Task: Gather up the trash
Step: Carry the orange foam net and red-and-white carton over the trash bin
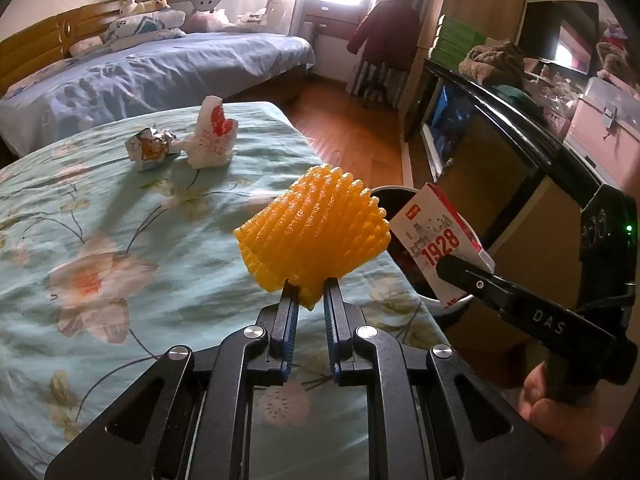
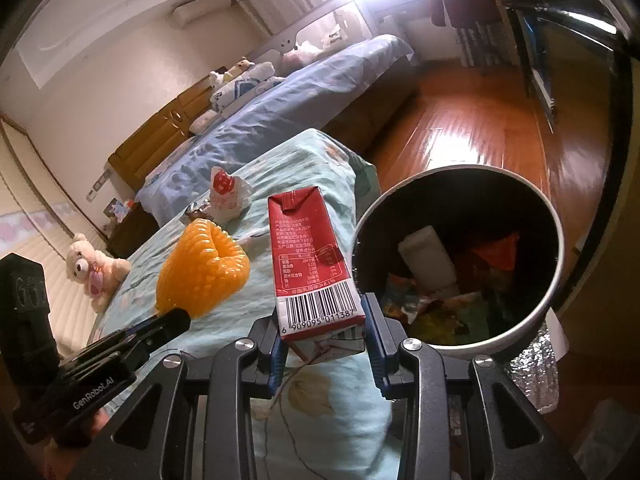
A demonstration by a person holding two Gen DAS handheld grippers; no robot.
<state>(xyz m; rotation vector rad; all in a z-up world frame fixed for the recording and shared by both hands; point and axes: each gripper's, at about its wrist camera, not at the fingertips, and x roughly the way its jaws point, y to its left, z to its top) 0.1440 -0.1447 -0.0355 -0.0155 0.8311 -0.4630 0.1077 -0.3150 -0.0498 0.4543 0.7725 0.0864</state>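
Nearest to us, the left gripper (image 1: 310,294) has its fingers clenched on the lower corner of an orange foam mesh fruit sleeve (image 1: 316,234), which it holds raised above the surface covered with a teal floral cloth (image 1: 120,240). We record that the right gripper (image 2: 322,334) has its fingers closed against the base of a red and white milk carton with a barcode (image 2: 312,260); the carton stands upright in that grip, just beside the rim of the round bin with a white outside and dark inside (image 2: 554,280), not yet over its mouth. We note that the bin stands on the wooden floor against the edge of the surface and already holds several discarded items, among them a white block-shaped piece and coloured wrappers; what each is we cannot tell. Two items lie further back on the surface, close to one another: a crumpled printed paper wrapper (image 1: 150,148) and a white plastic bag with a red print (image 1: 212,136). In our judgement the task is partly done: some trash is binned, two pieces are in hand awaiting release into the bin, and two are still to be picked up.
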